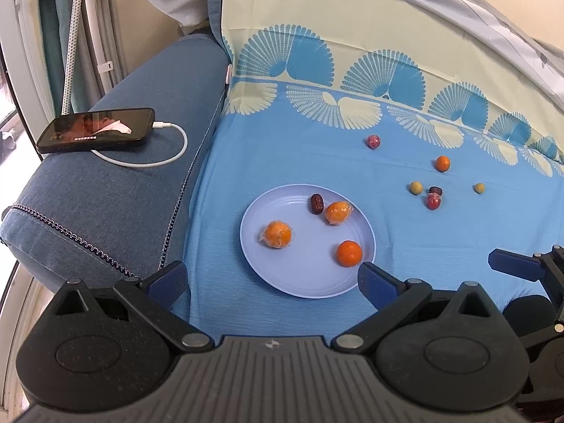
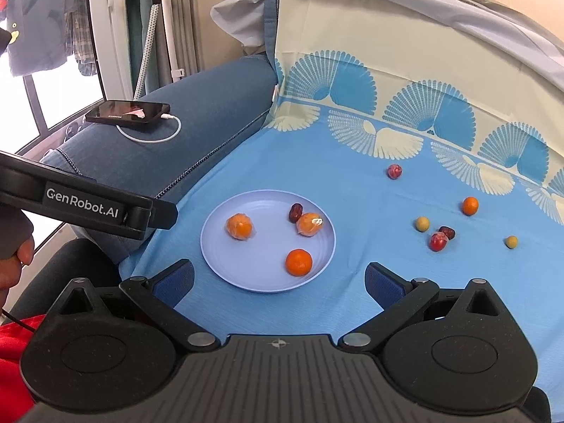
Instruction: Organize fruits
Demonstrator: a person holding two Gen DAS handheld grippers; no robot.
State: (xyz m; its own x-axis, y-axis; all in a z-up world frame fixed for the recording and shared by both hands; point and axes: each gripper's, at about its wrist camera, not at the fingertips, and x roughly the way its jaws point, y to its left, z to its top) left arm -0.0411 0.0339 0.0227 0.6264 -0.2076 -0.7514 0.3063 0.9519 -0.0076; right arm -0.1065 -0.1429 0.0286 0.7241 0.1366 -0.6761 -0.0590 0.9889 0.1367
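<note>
While both grippers, left gripper and right gripper, gape wide (empty), plate holds 3 oranges, 1 date; 6 fruits lie apart on sheet.

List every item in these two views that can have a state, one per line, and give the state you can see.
Left claw: open, empty.
Right claw: open, empty.
Plate: upright on the blue cloth, holding three orange fruits and one dark date.
Bare orange fruit: on the plate, near its rim.
Two wrapped orange fruits: on the plate.
Six loose fruits: on the cloth, off the plate.
Phone: screen lit, cable plugged in.
</note>
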